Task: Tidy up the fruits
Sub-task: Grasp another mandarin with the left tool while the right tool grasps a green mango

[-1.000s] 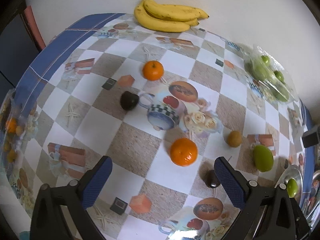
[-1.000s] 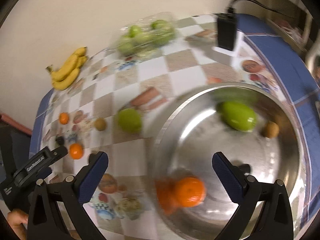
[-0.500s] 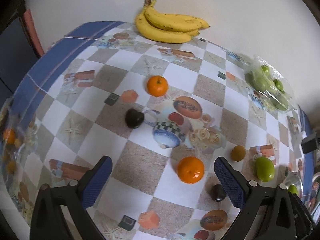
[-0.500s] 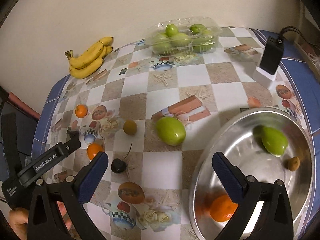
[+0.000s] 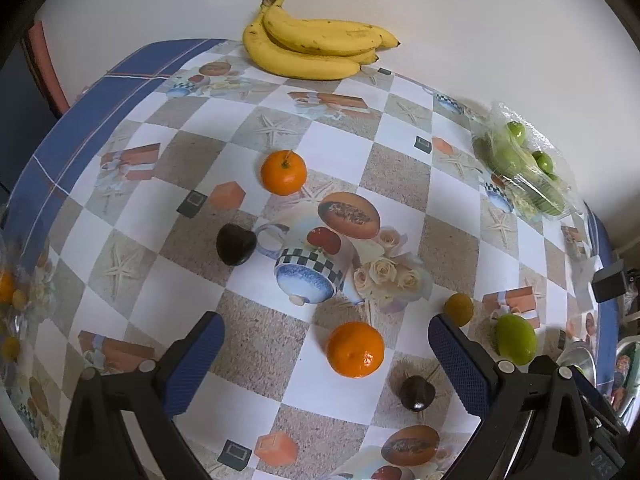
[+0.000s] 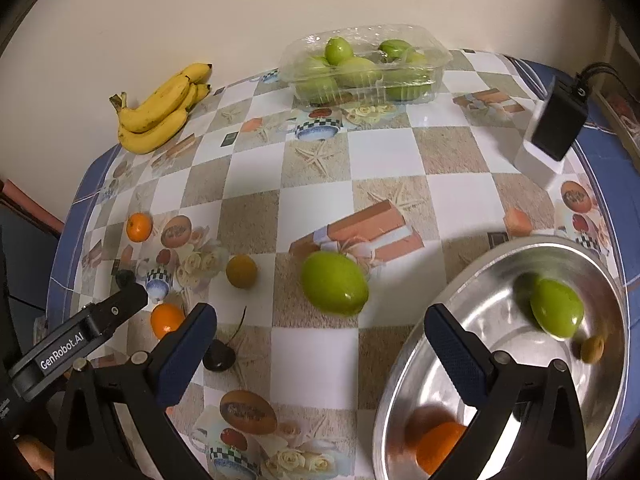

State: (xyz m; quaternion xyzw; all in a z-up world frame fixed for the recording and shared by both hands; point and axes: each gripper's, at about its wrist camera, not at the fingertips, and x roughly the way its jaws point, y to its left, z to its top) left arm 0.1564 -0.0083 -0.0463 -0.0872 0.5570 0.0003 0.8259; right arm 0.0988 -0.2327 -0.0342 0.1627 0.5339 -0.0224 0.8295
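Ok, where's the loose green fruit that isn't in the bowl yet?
In the right wrist view the green fruit lies mid-table on the cloth, between the small yellow fruit to its left and the steel bowl to its right.

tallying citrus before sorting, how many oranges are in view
3. One orange sits far left on the tablecloth near the bananas' side, one lies beside the left gripper, and one is in the metal bowl, partly hidden behind the right gripper.
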